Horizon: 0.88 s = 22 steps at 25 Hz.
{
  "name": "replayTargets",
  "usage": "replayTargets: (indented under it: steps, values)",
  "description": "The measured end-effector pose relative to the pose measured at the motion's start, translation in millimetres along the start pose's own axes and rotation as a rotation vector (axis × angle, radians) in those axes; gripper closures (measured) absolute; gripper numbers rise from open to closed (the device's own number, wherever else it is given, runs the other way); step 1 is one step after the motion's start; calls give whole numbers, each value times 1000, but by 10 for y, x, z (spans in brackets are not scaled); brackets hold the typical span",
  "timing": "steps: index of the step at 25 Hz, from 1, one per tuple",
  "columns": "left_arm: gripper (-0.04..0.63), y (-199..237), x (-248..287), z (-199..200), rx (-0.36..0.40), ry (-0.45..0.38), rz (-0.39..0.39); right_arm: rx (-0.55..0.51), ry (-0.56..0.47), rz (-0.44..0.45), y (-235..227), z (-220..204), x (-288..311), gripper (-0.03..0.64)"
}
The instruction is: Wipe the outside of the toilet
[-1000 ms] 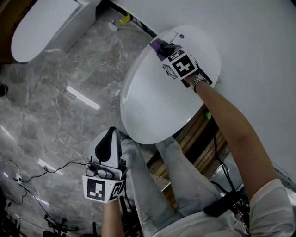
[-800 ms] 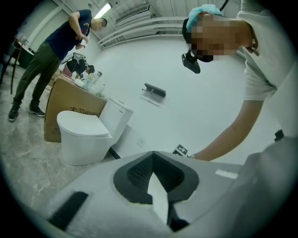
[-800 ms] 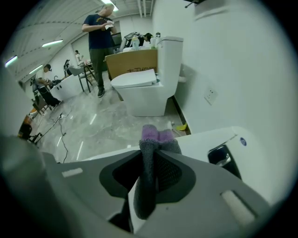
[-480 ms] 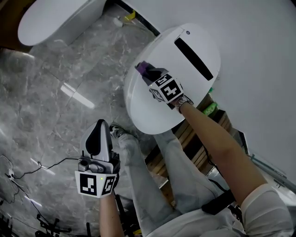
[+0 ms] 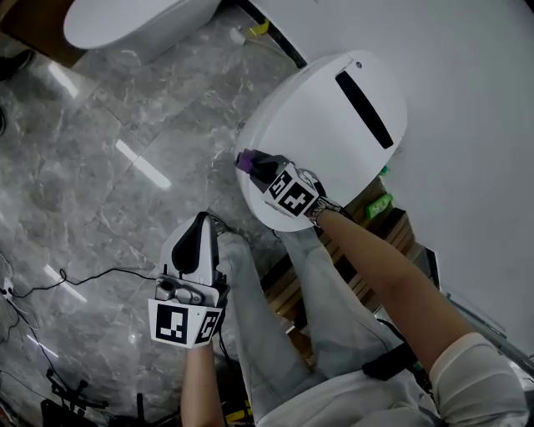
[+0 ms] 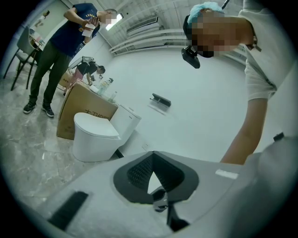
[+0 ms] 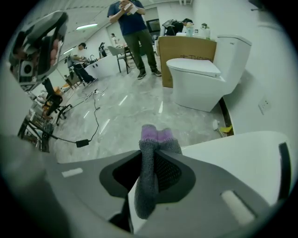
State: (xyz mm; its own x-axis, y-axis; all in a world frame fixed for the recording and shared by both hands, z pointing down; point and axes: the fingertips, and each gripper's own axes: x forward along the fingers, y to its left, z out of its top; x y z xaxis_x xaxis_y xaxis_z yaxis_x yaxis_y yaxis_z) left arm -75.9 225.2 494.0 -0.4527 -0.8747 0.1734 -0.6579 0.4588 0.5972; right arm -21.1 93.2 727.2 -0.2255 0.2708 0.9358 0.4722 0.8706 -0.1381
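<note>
The white toilet (image 5: pixel 334 125) stands against the white wall, its lid down and a black slot (image 5: pixel 364 108) on top near the back. My right gripper (image 5: pixel 260 167) is shut on a grey cloth with a purple edge (image 5: pixel 247 158), pressed at the front-left rim of the lid. In the right gripper view the cloth (image 7: pixel 151 158) hangs between the jaws of that gripper (image 7: pixel 156 148), with the lid (image 7: pixel 233 158) to its right. My left gripper (image 5: pixel 198 233) hangs over the floor beside the person's leg, apart from the toilet. Its jaws (image 6: pixel 151 158) meet with nothing between them.
A second white toilet (image 5: pixel 125 21) stands further along the wall, with a cardboard box (image 7: pixel 186 49) behind it. A standing person (image 7: pixel 135 32) is across the grey marble floor (image 5: pixel 100 167). Cables (image 5: pixel 50 283) trail on the floor. Wooden slats (image 5: pixel 380 229) lie right of the toilet.
My right gripper has swept the cloth from the back of the lid near the black slot down to the lid's front-left rim. The left gripper has stayed about where it was.
</note>
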Motion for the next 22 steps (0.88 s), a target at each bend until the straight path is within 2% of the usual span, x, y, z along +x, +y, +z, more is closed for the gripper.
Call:
replayTargets:
  steps: [7,14,20,22]
  values:
    - [592,-30,-32,-3,28,28,-13,-149,9,84,714,-295,14,538]
    - [592,-139,267,-136,35,71,-56,-284,23,240,1305,-764,-25,539]
    - [592,-611,674,-410,59,142,-139,-367,106,356,1676,-1547,-219,538]
    - [592,-837,821,-515,76,174,-176,-378,130,374,1665,-1845,-334,538]
